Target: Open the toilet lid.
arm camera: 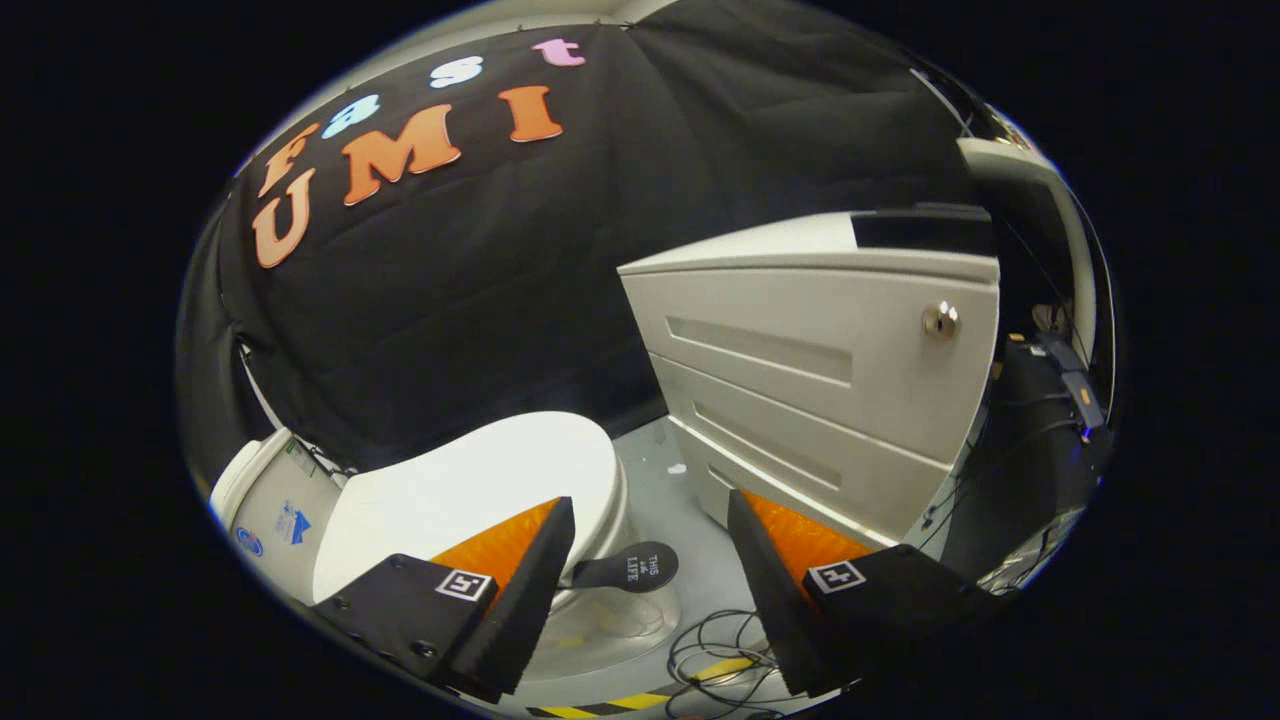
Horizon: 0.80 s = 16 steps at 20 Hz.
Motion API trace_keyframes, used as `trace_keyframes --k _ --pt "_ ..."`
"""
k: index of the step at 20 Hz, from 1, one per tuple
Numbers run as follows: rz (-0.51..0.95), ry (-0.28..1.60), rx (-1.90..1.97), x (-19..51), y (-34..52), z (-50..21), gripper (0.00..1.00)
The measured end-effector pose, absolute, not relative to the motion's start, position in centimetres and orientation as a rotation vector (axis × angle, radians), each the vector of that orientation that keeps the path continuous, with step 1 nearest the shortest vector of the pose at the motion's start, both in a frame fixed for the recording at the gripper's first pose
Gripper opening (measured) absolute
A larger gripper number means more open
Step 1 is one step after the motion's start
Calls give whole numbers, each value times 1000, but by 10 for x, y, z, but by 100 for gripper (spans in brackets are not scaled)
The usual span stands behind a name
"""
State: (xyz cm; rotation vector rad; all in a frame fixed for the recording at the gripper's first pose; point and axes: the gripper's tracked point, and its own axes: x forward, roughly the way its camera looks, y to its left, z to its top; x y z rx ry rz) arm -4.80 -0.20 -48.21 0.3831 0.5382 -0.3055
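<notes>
A: What stands around in the gripper view?

B: A pale cabinet (820, 360) with drawer fronts fills the right of the frame. It has a small round lock (940, 320) near its top right corner. To the far right, past the cabinet, are dark gear and cables, too dim to name. A loose tangle of wire (715, 650) lies on the floor at the bottom centre, between the fingers. A small dark paddle-shaped tag (630, 568) sticks out from the front of the toilet, just right of the left finger.

A: And the floor and room?

B: The floor (660, 470) is pale grey. A yellow and black striped tape (610, 705) runs along the bottom edge. Black cloth hangs as the back wall across the upper half of the frame.

A: Where is the lid, next to the gripper?

B: The white lid (480, 490) lies closed and flat on the toilet in the lower left. The white tank (270, 505) sits at its far left. The left finger overlaps the lid's near edge in the picture; I cannot tell if it touches. The right finger is well to the right of it, in front of the cabinet's base.

A: The gripper itself?

B: The gripper (650, 590) is spread wide, with nothing between its fingers.
</notes>
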Motion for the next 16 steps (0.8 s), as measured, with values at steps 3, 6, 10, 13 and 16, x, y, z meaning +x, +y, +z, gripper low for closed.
trace_keyframes --k 3,6,10,13,16 --pt "-321 570 467 -51 4 -506 99" --pt "-312 596 548 -51 13 -519 98" --pt "-350 643 742 -62 24 -535 86" --pt "-366 671 941 -71 32 -539 75" --pt "-377 647 1066 -70 39 -540 63"
